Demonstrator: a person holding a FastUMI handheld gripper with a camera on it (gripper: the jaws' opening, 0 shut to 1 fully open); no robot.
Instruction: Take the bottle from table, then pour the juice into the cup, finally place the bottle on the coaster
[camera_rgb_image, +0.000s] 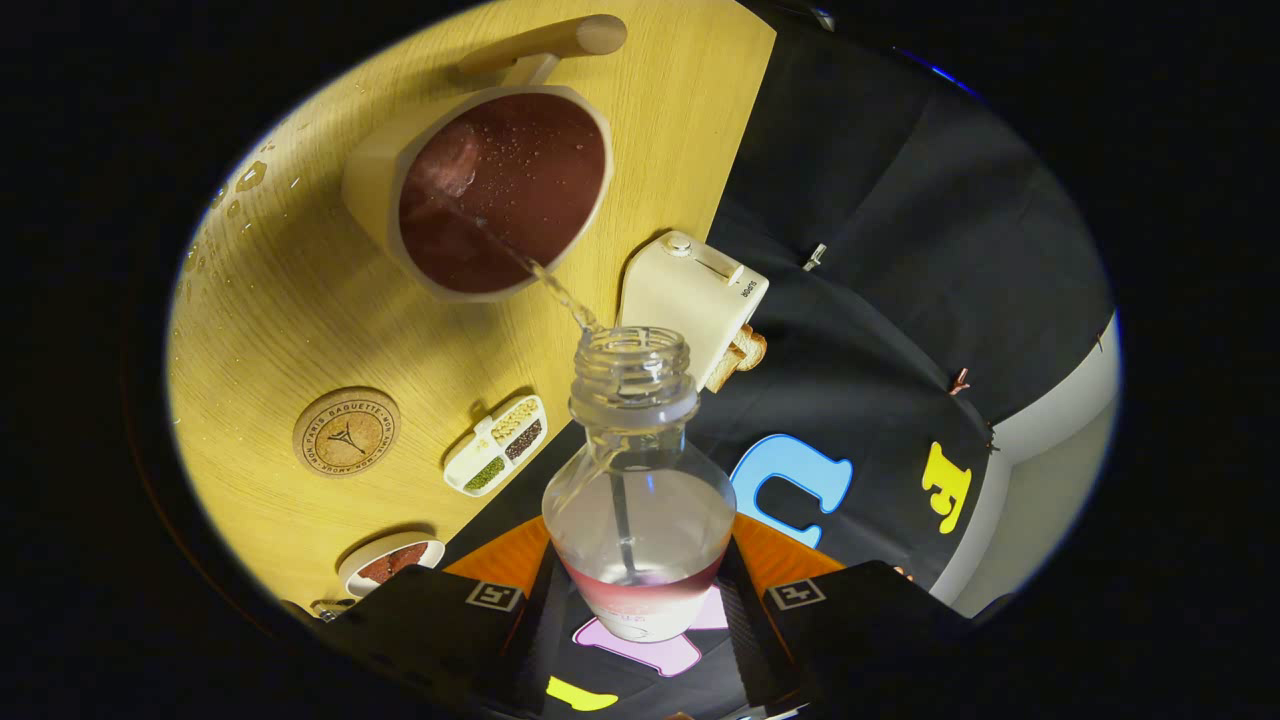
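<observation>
Two steps nearly done — gripper (640, 610) clamps the tilted bottle (637, 500), thin stream entering the cup (500, 190); coaster (346, 432) placement remains.

We cannot see where the gripper (640, 600) fingers meet the clear plastic bottle (640, 500); its base is hidden between them. The small round dish (390, 562) is partly cut off beside one finger.

The gripper (640, 610) is closing both fingers (455, 615) on the lower body of the bottle (638, 500) — one pressing from the left, one from the right. It is tipping forward, holding the bottle's open neck pointing far ahead — away from the fingers.
</observation>
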